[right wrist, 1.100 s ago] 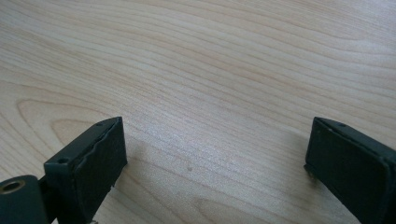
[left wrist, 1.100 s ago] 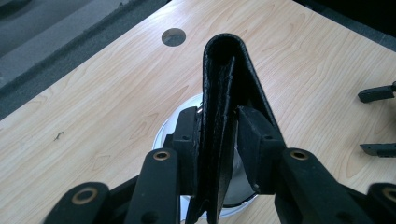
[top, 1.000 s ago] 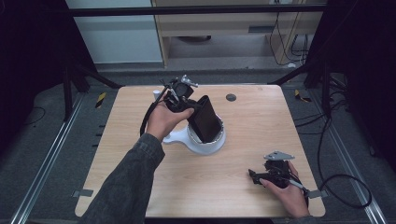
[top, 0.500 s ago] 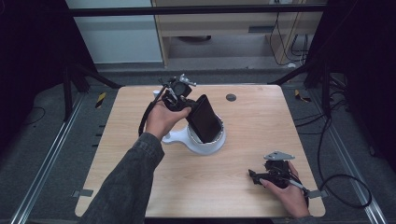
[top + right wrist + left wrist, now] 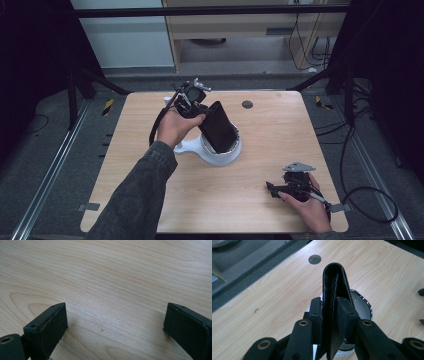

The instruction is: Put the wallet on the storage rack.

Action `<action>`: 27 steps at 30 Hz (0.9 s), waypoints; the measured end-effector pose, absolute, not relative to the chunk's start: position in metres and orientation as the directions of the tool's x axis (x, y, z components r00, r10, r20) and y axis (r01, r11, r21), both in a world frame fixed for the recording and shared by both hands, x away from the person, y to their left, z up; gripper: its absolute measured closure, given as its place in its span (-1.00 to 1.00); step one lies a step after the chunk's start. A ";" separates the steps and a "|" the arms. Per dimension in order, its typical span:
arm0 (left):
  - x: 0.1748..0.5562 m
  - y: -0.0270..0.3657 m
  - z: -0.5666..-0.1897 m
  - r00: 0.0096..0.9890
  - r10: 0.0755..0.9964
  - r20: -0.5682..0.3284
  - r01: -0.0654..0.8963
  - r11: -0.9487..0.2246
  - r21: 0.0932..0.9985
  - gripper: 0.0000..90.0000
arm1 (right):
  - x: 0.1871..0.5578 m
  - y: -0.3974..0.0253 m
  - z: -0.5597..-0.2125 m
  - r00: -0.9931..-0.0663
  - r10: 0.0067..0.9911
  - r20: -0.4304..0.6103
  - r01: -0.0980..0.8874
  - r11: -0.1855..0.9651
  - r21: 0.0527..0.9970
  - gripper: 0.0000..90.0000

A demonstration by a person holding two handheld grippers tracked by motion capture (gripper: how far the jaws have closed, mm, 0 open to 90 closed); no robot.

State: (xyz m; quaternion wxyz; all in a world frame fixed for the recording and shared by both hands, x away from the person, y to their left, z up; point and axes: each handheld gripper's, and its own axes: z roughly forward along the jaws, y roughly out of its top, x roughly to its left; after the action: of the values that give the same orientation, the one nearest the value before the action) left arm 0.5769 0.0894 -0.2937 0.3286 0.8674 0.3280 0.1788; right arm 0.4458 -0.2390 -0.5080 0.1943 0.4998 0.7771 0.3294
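We've got the left gripper (image 5: 202, 116) clamped on the black wallet (image 5: 218, 127), tilted over the white bowl (image 5: 220, 156); looks light, floppy, so grip near the fold, while the right gripper (image 5: 272, 189) idles wide open on the bench (image 5: 280, 130).

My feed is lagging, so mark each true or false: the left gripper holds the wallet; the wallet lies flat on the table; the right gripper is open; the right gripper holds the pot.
1. The left gripper holds the wallet. True.
2. The wallet lies flat on the table. False: it is held tilted over the white pot.
3. The right gripper is open. True.
4. The right gripper holds the pot. False: its jaws are empty, over bare table.
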 end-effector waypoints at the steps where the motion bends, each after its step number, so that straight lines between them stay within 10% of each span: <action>1: 0.577 0.089 -0.293 0.720 0.687 0.096 0.448 -0.566 0.692 0.62 | 0.446 -0.239 -0.508 -0.425 0.905 0.027 0.649 0.283 0.706 -0.88; 14: 0.569 0.091 -0.279 0.717 0.687 0.119 0.399 -0.545 0.738 0.51 | 0.446 -0.239 -0.508 -0.425 0.905 0.029 0.649 0.283 0.706 -0.88; 27: 0.537 0.078 -0.270 0.748 0.632 0.200 0.292 -0.585 0.756 -0.08 | 0.446 -0.238 -0.508 -0.424 0.905 0.027 0.650 0.284 0.705 -0.89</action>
State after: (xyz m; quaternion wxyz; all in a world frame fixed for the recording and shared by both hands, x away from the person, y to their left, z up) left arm 0.5373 0.0775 -0.2702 0.3674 0.8597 0.2689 0.2314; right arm 0.4455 -0.2385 -0.5083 0.1942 0.5001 0.7772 0.3288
